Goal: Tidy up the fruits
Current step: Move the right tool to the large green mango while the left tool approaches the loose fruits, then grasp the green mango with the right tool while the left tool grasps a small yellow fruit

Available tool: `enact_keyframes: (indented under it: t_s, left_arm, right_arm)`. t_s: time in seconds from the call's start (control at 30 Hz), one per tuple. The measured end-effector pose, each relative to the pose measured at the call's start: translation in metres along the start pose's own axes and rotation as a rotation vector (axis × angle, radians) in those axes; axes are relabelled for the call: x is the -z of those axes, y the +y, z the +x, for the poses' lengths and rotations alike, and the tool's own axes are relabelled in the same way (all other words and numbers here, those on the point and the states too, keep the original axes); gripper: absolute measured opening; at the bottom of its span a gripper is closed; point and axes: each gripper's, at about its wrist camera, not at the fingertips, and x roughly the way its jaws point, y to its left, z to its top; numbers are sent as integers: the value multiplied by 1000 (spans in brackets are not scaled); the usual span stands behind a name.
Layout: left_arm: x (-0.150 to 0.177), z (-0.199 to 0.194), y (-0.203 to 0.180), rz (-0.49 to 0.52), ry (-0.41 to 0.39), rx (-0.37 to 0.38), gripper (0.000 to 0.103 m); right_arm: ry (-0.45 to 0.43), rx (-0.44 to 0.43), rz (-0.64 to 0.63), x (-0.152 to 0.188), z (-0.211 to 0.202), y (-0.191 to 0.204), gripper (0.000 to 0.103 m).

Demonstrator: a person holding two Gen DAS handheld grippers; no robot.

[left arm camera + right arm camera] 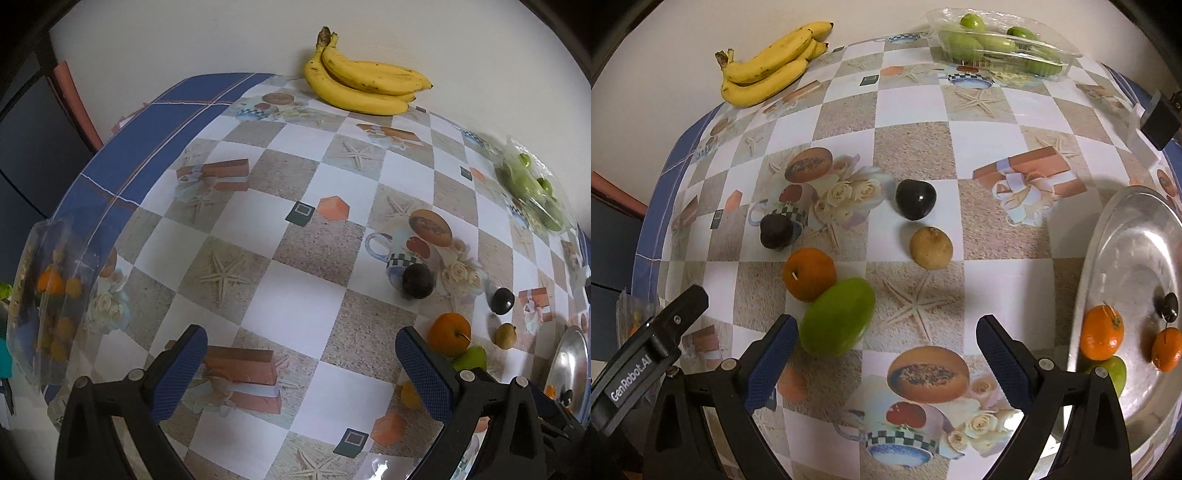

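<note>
Fruits are lying loose mid-bench: a green mango [837, 322] touching an orange [809, 273], with two dark plums and a small brown fruit near them. Some are already sitting on the metal plate [1137, 236]. Right tongs [886, 343] and left tongs [301, 363] are both gaping wide, holding nothing; next, probably, closing on the mango

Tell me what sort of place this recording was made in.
Probably a home kitchen or dining corner: a table against a plain wall, covered with a printed checked tablecloth, with a bunch of bananas, loose fruit and a metal plate on it.
</note>
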Motion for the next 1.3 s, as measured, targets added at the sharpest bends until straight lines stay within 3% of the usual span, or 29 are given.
enact_keyframes:
  t_s: [0.53, 0.7, 0.83, 0.9, 1.3]
  left_arm:
    - [-2, -1, 6, -15, -6, 14, 103]
    - [-2, 1, 4, -19, 1, 24, 103]
    - [0, 6, 1, -15, 20, 33, 103]
    - [1, 8, 0, -16, 26, 35, 103]
    - [2, 13, 1, -55, 44, 80, 103]
  right_arm:
    - [-19, -30, -39, 0, 10, 23, 97]
    - [-16, -50, -50, 1, 12, 29, 76]
    - [-8, -64, -49, 2, 15, 31, 71]
    - [-7, -73, -43, 3, 16, 30, 60]
    - [-9, -67, -23, 4, 16, 24, 48]
